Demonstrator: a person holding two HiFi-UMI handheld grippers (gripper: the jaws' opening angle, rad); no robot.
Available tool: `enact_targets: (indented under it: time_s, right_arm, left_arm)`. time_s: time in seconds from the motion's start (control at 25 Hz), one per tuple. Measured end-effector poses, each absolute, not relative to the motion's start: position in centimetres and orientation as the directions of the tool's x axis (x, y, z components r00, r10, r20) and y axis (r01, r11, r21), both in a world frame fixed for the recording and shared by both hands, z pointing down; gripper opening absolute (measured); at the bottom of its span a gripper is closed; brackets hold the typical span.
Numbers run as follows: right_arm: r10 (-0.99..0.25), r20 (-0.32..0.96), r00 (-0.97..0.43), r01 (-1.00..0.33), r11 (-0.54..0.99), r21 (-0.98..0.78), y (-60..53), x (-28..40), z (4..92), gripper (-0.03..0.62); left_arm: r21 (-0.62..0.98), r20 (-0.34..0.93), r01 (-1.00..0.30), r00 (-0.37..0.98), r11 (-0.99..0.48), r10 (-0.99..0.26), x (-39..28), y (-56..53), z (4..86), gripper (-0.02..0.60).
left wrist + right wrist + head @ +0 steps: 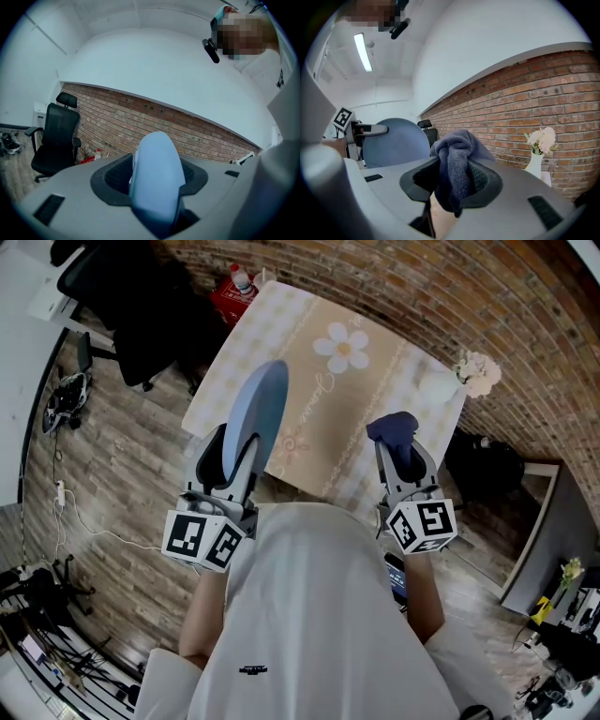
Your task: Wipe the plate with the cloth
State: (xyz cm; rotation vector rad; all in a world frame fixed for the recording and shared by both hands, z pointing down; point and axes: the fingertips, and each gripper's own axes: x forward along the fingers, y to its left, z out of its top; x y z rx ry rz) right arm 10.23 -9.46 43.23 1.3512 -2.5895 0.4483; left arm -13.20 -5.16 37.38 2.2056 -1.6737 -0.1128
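Near a surface [319, 418] bearing a flower vase [437, 387], a blue plate [258, 409] is gripped by the left tool [232, 454], a navy cloth [392, 427] by the right tool [401, 461].

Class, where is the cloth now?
Head view, right side: the cloth is clamped in the right hand-held gripper, right of the plate in the left hand-held gripper.

Lower rim of plate [157, 173] within jaws; near table [328, 423] edge behind person [319, 615].

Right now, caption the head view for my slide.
Left tool holds a blue plate, right tool a dark cloth, at the table.
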Motion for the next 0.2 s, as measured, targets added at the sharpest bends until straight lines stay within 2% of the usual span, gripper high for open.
enact_targets:
  time_s: [0.2]
  right_arm:
    - [-0.762, 0.303, -0.572, -0.82, 0.541, -0.188, -9.35, 10.08, 43.32, 0.143]
  left_arm:
    - [0.333, 0.155, -0.913, 0.299, -0.235, -0.942, -12.7, -5.36, 37.22, 0.23]
